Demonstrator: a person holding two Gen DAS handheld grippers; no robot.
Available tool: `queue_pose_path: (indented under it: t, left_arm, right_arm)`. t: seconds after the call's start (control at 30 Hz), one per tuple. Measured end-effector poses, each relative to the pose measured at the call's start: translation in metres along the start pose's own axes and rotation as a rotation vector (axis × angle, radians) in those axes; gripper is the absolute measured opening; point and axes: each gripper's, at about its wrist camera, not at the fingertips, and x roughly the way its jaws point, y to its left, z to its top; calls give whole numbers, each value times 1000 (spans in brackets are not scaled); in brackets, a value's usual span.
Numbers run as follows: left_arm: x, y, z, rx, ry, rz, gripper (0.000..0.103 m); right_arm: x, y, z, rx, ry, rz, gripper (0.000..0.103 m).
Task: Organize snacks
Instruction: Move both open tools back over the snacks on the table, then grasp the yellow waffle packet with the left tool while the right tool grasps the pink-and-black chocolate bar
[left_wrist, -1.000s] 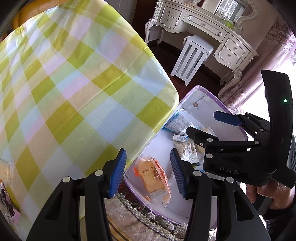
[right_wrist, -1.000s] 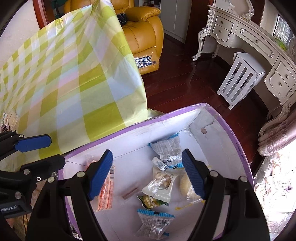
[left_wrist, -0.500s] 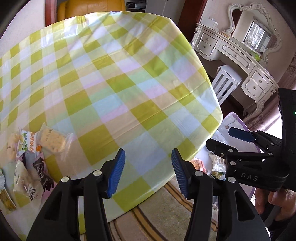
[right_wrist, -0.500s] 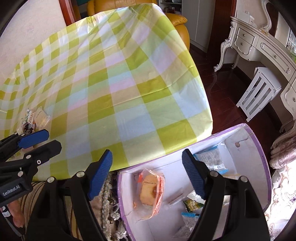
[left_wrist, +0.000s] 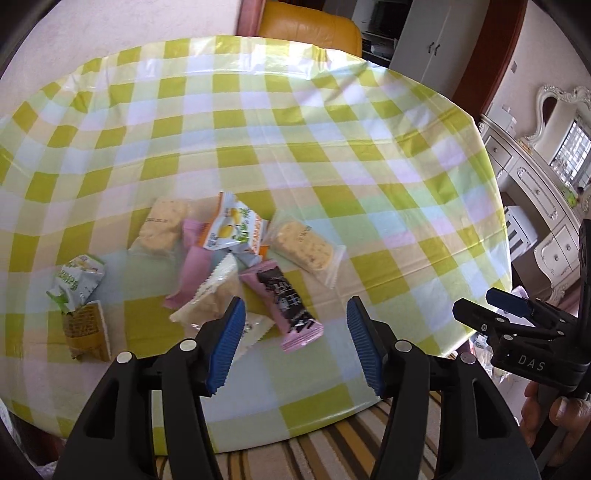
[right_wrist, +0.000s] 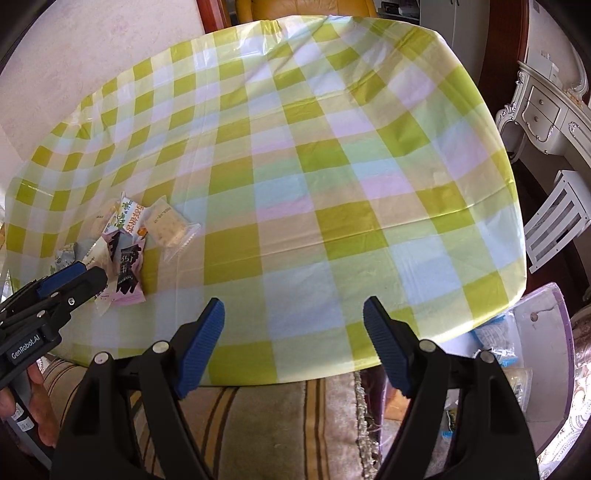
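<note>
Lying heaped, snack packets (left_wrist: 236, 266) (pink, clear, green)

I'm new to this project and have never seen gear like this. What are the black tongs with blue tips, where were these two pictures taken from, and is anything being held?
There is no robot here: a person holds a hand-operated pair of tongs in each hand, each with a wide-angle camera looking forward along its two fingers. One picture comes from the left tongs, the other from the right tongs; each also catches the other pair at its edge. Both stand open with nothing between the blue pads; the left jaws have just been opening. On the checked tablecloth lies a pile of wrapped snacks, including a pink packet nearest the left tongs. Beside the table sits a purple-rimmed box with snacks already inside.
</note>
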Motion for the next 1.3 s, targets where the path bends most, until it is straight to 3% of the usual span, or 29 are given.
queue_pose_path:
  t: [0.13, 0.37, 0.47, 0.7, 1.2, 1.3]
  left_arm:
    - [-15, 40, -5, -64, -36, 75, 62]
    - [-37, 101, -20, -173, -57, 169, 64]
    - [-41, 121, -25, -210, -41, 201, 72]
    - [-37, 154, -34, -285, 3, 212, 73]
    - [-2, 151, -22, -218, 78, 224, 73]
    - [4, 148, -20, -203, 88, 219, 70]
  right_arm:
    - [8, 29, 4, -49, 7, 22, 77]
    - [23, 75, 8, -131, 23, 63, 77]
    - [28, 89, 9, -155, 28, 79, 77]
    - [44, 115, 14, -199, 54, 102, 77]
    - [77, 138, 17, -256, 119, 108, 77]
    - [81, 140, 17, -266, 130, 109, 68]
